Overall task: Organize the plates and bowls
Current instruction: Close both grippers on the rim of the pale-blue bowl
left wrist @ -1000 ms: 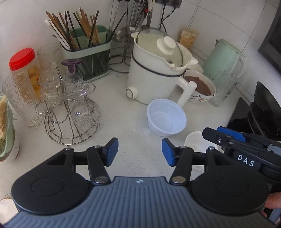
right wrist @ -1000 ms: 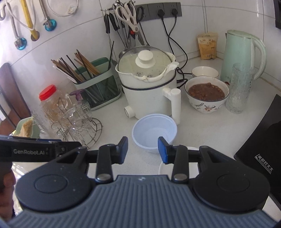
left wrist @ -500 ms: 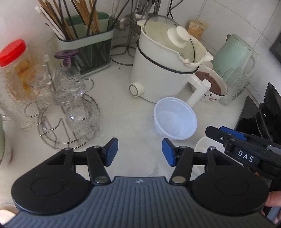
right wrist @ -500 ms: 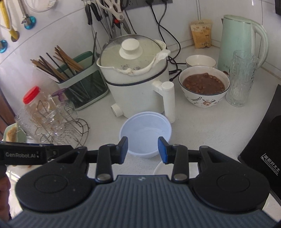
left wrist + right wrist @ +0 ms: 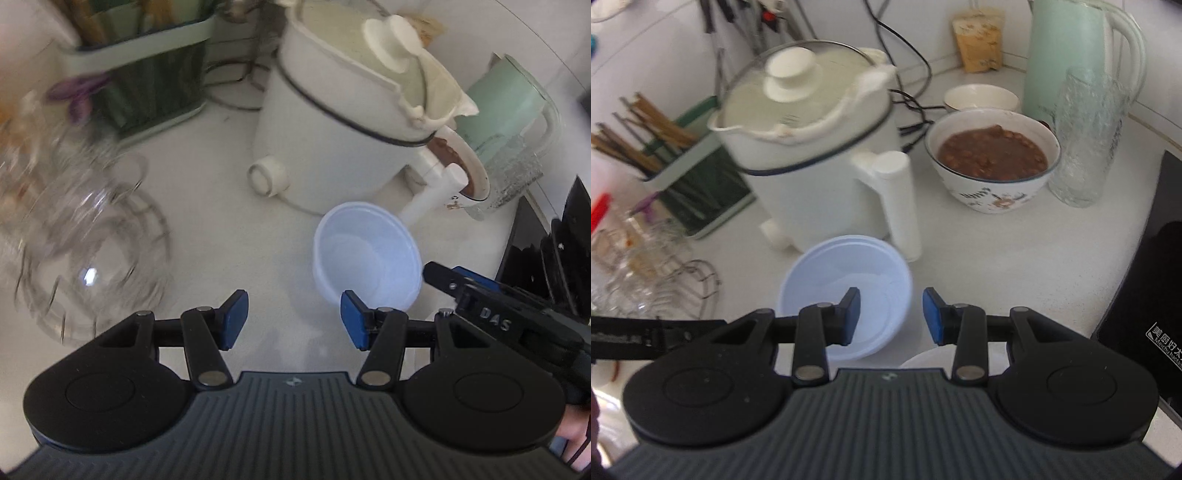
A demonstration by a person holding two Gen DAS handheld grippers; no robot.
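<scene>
A pale blue plastic bowl (image 5: 365, 254) stands empty on the white counter in front of a white electric pot (image 5: 343, 122); it also shows in the right wrist view (image 5: 846, 295). My left gripper (image 5: 291, 325) is open and empty, its right finger close to the bowl's near rim. My right gripper (image 5: 890, 315) is open and empty, its left finger over the bowl's inside and its right finger outside the rim. A white dish (image 5: 927, 360) lies partly hidden under the right gripper. A patterned bowl of brown food (image 5: 993, 158) and a small white bowl (image 5: 979, 98) stand further back.
The white pot's handle (image 5: 901, 199) stands just behind the blue bowl. A wire rack of glasses (image 5: 85, 229) is at left, a green chopstick holder (image 5: 144, 70) behind it. A mint kettle (image 5: 1071, 55), a tall glass (image 5: 1086, 136) and a black cooktop (image 5: 1152, 295) are at right.
Both grippers have moved forward and down toward the blue bowl, which now looks larger and nearer. The right gripper's fingers now straddle its near rim. Both stay open.
</scene>
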